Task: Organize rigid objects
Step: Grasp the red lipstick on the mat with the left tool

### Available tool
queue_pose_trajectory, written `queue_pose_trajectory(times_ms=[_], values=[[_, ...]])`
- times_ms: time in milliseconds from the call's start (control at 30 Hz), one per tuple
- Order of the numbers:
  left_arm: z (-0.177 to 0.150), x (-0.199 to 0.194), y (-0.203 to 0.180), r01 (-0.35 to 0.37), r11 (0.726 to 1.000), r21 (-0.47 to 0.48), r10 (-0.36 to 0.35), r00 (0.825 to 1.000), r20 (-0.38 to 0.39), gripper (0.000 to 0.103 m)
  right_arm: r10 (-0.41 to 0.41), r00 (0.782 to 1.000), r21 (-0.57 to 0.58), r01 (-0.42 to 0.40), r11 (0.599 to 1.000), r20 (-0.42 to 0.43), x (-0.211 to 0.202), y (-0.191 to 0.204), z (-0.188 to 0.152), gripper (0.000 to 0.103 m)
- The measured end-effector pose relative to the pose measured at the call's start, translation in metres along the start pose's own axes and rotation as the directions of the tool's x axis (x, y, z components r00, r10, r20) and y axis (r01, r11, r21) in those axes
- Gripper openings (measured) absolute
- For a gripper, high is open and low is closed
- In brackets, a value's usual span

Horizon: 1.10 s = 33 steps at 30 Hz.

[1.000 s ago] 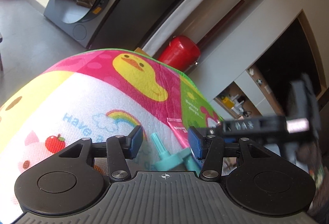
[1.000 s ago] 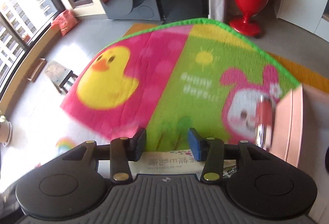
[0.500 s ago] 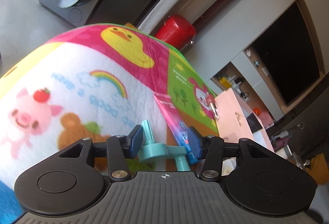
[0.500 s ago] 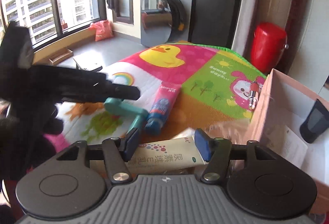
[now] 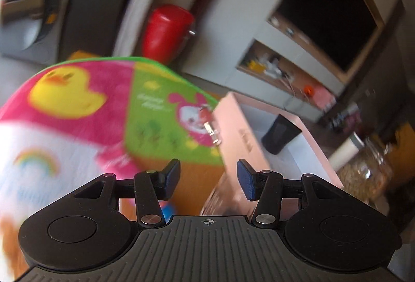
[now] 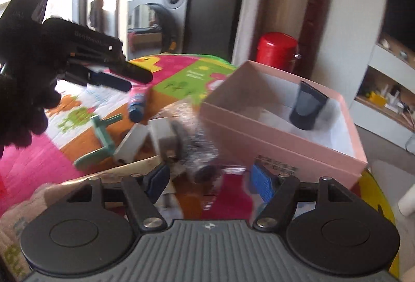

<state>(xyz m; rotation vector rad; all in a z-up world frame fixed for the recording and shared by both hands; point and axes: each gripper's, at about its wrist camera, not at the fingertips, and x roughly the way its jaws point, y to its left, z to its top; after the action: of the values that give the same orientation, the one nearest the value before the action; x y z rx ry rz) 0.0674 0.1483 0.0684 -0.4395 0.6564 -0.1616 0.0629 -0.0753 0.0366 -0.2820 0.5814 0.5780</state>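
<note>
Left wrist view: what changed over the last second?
The left gripper swung right, off the teal tool and pink tube it was over, and now faces the pink box. Its fingers opened wider and hold nothing. The right gripper tipped up from the mat and now faces the box, open, nothing gripped. Unchanged: tool and tube lie on the mat; the dark cup sits in the box.

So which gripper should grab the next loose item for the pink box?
Probably the right gripper: open, with the white plug and teal tool just ahead, beside the pink box. The left gripper is open too, raised above the mat.
</note>
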Motion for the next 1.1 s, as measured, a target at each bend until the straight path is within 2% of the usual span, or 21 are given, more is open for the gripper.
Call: queue_pose_trajectory(times_ms=[100, 233, 333, 400, 433, 500, 533, 600, 700, 767, 800, 867, 967, 1100], values=[[0.040, 0.054, 0.002, 0.030, 1.000, -0.004, -0.030, 0.996, -0.085, 0.052, 0.004, 1.000, 0.056, -0.004, 0.998, -0.004, 0.005, -0.010, -0.007, 0.070], [0.069, 0.125, 0.009, -0.043, 0.999, -0.013, 0.040, 0.982, -0.184, 0.052, 0.018, 1.000, 0.109, -0.017, 0.994, -0.015, 0.010, -0.022, -0.018, 0.070], [0.073, 0.155, 0.010, -0.100, 0.995, 0.026, 0.103, 0.969, -0.224, 0.050, 0.036, 0.999, 0.160, -0.038, 0.986, 0.015, 0.003, -0.031, -0.019, 0.070], [0.073, 0.155, 0.006, -0.100, 0.993, 0.065, 0.111, 0.970, -0.216, 0.049, 0.042, 0.999, 0.175, -0.046, 0.983, 0.026, 0.001, -0.035, -0.022, 0.072], [0.073, 0.150, 0.004, -0.117, 0.989, 0.094, 0.134, 0.969, -0.207, 0.049, 0.048, 0.999, 0.181, -0.052, 0.982, 0.023, 0.001, -0.036, -0.023, 0.072], [0.073, 0.135, -0.001, -0.182, 0.973, 0.144, 0.203, 0.968, -0.147, 0.042, 0.058, 0.998, 0.188, -0.061, 0.980, 0.025, 0.000, -0.036, -0.023, 0.072], [0.074, 0.130, -0.003, -0.182, 0.972, 0.152, 0.202, 0.970, -0.132, 0.042, 0.063, 0.998, 0.190, -0.067, 0.979, 0.029, 0.002, -0.037, -0.022, 0.072], [0.076, 0.132, -0.001, -0.162, 0.978, 0.132, 0.181, 0.971, -0.155, 0.042, 0.081, 0.996, 0.192, -0.085, 0.978, 0.028, 0.004, -0.037, -0.023, 0.072], [0.074, 0.148, 0.001, -0.185, 0.972, 0.144, 0.213, 0.955, -0.207, 0.042, 0.091, 0.996, 0.195, -0.093, 0.976, 0.017, 0.007, -0.037, -0.023, 0.072], [0.071, 0.151, -0.004, -0.197, 0.965, 0.175, 0.227, 0.958, -0.174, 0.042, 0.090, 0.996, 0.202, -0.092, 0.975, 0.017, 0.007, -0.038, -0.023, 0.072], [0.070, 0.152, -0.006, -0.206, 0.961, 0.187, 0.238, 0.957, -0.168, 0.040, 0.088, 0.996, 0.205, -0.090, 0.975, 0.019, 0.007, -0.038, -0.023, 0.072], [0.065, 0.148, -0.010, -0.217, 0.949, 0.228, 0.256, 0.954, -0.156, 0.024, 0.086, 0.996, 0.211, -0.087, 0.974, 0.015, 0.007, -0.038, -0.024, 0.072], [0.049, 0.131, -0.014, -0.193, 0.943, 0.272, 0.237, 0.962, -0.138, 0.024, 0.078, 0.997, 0.221, -0.079, 0.972, 0.010, 0.008, -0.039, -0.024, 0.072], [0.016, 0.088, -0.014, -0.146, 0.948, 0.284, 0.185, 0.976, -0.113, 0.024, 0.061, 0.998, 0.235, -0.063, 0.970, 0.018, 0.007, -0.040, -0.025, 0.072]])
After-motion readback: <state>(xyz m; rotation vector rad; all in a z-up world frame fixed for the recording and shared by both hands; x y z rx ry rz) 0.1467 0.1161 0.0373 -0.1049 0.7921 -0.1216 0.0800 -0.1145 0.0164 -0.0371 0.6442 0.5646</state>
